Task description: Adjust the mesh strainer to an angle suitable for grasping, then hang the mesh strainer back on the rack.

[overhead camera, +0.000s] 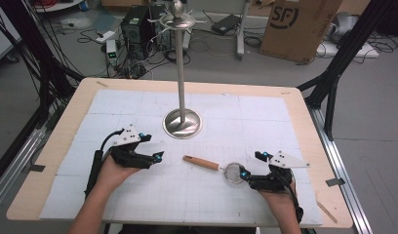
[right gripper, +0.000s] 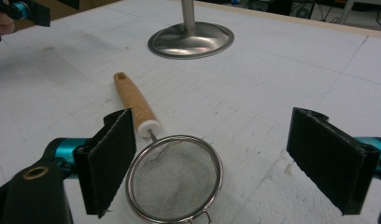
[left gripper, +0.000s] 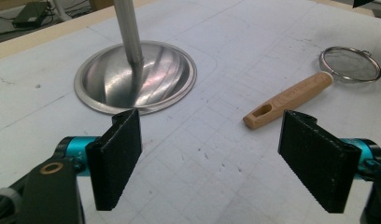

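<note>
Here, nearest first.
Person: two forearms enter from the near edge of the high view, one hand on each gripper.
Right gripper (overhead camera: pixel 248 171): jaws spread wide apart with nothing pressed between them; the mesh bowl of the strainer lies on the worktop between and just below them, closer to one jaw, as the right gripper view shows.
Left gripper (overhead camera: pixel 155 146): jaws wide apart and empty, over bare worktop, well to the left of the strainer's handle.
Strainer (overhead camera: pixel 232 172): a small round wire-mesh sieve with a metal rim, lying flat on the worktop between the two grippers.
Strainer handle (overhead camera: pixel 201 162): light wood with a slot hole at its free end; it points away from the bowl toward the left gripper and the stand.
Worktop (overhead camera: pixel 221 214): a wooden board covered with a white gridded sheet.
Stand (overhead camera: pixel 181 73): a polished metal pole, upright on a round dished base (overhead camera: pixel 182 124), set beyond the strainer near the middle of the worktop; small hooks ring its top.
Background: floor with cables, computer equipment and a cardboard box.
</note>
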A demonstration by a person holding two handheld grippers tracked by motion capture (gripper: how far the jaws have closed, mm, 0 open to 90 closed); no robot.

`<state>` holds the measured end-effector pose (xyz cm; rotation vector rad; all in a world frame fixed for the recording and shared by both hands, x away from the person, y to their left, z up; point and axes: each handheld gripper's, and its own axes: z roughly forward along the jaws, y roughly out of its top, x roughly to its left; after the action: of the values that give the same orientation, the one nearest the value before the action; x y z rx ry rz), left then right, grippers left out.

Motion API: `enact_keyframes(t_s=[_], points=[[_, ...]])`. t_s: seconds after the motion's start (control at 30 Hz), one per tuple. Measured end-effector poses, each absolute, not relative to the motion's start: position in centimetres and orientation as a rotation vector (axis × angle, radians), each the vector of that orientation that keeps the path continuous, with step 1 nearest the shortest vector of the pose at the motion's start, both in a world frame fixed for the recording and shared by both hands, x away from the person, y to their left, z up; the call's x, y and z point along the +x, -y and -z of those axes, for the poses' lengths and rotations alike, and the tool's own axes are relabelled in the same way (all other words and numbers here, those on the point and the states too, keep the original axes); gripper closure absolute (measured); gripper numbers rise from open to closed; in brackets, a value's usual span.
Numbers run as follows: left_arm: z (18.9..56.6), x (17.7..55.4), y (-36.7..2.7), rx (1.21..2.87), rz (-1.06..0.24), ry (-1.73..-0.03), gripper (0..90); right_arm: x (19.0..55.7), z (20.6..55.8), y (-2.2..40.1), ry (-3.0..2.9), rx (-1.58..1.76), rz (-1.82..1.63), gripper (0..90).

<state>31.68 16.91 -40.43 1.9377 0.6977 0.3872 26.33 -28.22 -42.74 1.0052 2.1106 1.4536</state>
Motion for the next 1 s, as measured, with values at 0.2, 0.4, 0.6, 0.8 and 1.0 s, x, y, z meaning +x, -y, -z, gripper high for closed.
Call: enact_keyframes(t_s=[0.2, 0.4, 0.6, 0.8, 1.0], points=[[40.3, 31.3, -17.6, 1.906, -0.400, -0.667, 18.8, 26.5, 42.7, 28.2, -2.109, 1.011, -1.452, 14.6], [40.7, 30.9, -19.1, 1.878, -0.406, -0.688, 17.5, 26.6, 42.8, 27.7, -2.119, 1.010, -1.450, 14.6], [40.9, 31.1, -20.2, 1.858, -0.411, -0.714, 17.5, 26.7, 42.8, 27.5, -2.126, 1.006, -1.439, 14.6], [40.6, 30.9, -20.3, 1.837, -0.429, -0.701, 17.5, 26.7, 42.8, 27.0, -2.133, 0.984, -1.440, 14.6], [40.6, 30.9, -20.0, 1.828, -0.432, -0.671, 17.9, 26.8, 42.6, 26.9, -2.139, 0.965, -1.444, 14.6]])
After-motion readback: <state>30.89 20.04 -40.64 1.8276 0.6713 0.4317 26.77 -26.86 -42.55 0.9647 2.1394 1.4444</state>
